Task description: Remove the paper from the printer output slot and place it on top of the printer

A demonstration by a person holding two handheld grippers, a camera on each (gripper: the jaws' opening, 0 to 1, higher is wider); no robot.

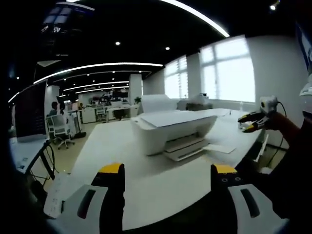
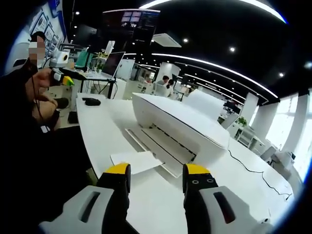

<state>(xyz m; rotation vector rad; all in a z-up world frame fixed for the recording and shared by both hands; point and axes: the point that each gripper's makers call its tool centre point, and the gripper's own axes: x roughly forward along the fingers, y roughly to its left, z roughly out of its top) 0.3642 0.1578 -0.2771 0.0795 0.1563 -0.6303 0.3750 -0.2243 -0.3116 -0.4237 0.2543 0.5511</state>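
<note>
Paper (image 2: 138, 161) flat, sticking out of printer (image 2: 181, 127) slot – both grippers' jaws wide, empty.

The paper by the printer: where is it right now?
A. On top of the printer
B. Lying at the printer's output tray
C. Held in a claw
B: the paper lies at the front of the printer's output tray, and the right claw is open and empty.

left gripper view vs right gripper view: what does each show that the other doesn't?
Left gripper view: bright windows behind the printer, office chairs far left, the right gripper at right.

Right gripper view: a dark mouse on the table, a monitor, a cable trailing from the printer.

Both: the white printer, paper at its output slot, the white table.
</note>
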